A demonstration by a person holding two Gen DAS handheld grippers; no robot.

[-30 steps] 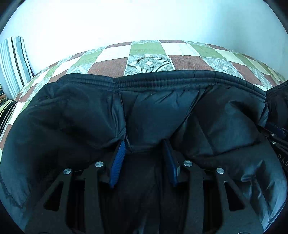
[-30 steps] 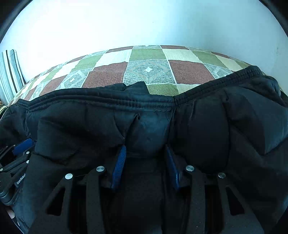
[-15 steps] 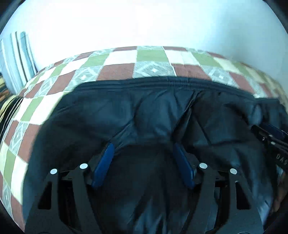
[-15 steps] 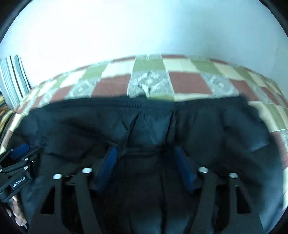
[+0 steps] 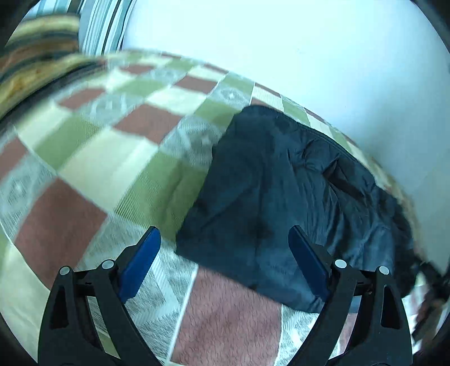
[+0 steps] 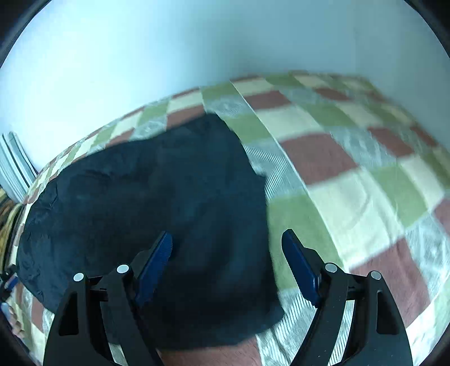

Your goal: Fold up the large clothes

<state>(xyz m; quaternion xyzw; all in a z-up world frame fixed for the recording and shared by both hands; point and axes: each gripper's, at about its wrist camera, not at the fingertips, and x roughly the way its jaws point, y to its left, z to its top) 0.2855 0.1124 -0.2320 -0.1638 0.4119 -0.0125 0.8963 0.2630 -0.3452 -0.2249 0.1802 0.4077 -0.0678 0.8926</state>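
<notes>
My left claw (image 5: 223, 253) is spread wide and grips nothing, its blue pads (image 5: 139, 263) hanging over the checked bedspread (image 5: 92, 157). Just ahead and to its right lies the black padded jacket (image 5: 281, 202), folded into a flat bundle on the bed. My right claw (image 6: 226, 254) is likewise released and empty; its left pad hangs over the jacket (image 6: 146, 202), its right pad over the bedspread (image 6: 351, 180). Farther off, beyond the bed, stands a pale wall (image 5: 281, 42), with a striped pillow (image 5: 104, 25) at far left.
</notes>
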